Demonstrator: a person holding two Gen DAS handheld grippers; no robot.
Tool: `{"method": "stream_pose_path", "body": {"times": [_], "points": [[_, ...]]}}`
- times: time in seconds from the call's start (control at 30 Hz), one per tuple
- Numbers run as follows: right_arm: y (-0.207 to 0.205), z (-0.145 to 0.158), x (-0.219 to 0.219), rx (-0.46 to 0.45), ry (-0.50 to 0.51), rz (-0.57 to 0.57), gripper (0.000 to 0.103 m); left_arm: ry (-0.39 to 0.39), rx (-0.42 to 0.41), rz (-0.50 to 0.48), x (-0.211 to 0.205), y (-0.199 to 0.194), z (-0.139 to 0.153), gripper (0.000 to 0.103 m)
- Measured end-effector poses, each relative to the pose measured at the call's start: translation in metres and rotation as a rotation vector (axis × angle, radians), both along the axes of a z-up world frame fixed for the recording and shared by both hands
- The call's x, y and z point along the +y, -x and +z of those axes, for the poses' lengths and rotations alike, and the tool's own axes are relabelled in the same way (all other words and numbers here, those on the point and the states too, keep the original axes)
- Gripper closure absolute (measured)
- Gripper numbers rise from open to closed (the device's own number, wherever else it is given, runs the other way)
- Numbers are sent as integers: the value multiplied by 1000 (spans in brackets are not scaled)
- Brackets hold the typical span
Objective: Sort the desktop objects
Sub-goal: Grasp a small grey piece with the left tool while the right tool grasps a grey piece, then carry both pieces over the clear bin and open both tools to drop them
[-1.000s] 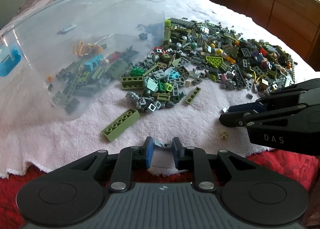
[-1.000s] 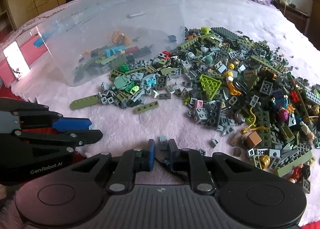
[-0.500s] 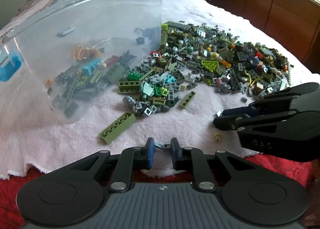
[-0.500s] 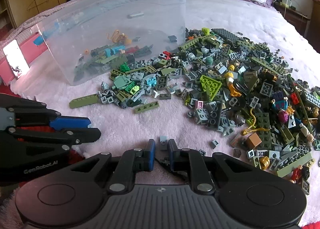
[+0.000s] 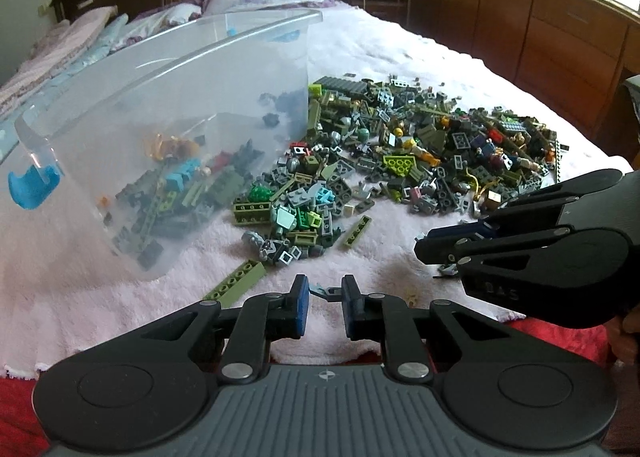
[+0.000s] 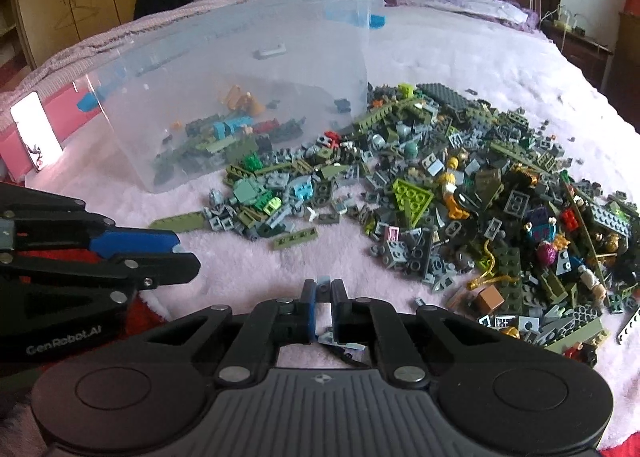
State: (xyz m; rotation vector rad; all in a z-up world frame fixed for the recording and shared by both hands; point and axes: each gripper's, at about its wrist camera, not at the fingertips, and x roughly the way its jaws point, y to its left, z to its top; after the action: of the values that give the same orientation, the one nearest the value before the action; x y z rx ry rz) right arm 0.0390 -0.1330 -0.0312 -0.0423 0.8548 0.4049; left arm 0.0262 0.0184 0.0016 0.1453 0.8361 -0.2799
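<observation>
- Bricks (image 6: 460, 193) are lying in a wide heap on the pink blanket (image 6: 248, 261) over the bed, just beside the clear bin (image 6: 240, 97), which is tipped on its side with its mouth facing the heap; some pieces are already sitting inside it.
- Right gripper (image 6: 323, 291) is squeezing its fingers nearly together on a small grey piece (image 6: 323, 282), well clear of the bin.
- Left gripper (image 5: 323, 291) is keeping its fingers narrow on a small grey-blue clip piece (image 5: 326, 291), near the bin's front corner.
- Risk, as I judge it: both pieces are tiny and pinched only at the fingertips, so a tilt or jolt on the way to the bin could be flicking them into the fluffy blanket.
- Long olive brick (image 5: 238, 284) is lying flat by the bin's corner, its long axis running diagonally toward the heap.
</observation>
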Motion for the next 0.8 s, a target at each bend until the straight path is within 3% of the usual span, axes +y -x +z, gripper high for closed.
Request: {"method": "stream_pose_path", "body": {"times": [0.33,0.8], "points": [[6,18,0,-25,-21,10,95,13,3,19,4,0,8,84],[-2,57,8,-76,-54,27,95,8,-64,41,0,-10,57,84]]}}
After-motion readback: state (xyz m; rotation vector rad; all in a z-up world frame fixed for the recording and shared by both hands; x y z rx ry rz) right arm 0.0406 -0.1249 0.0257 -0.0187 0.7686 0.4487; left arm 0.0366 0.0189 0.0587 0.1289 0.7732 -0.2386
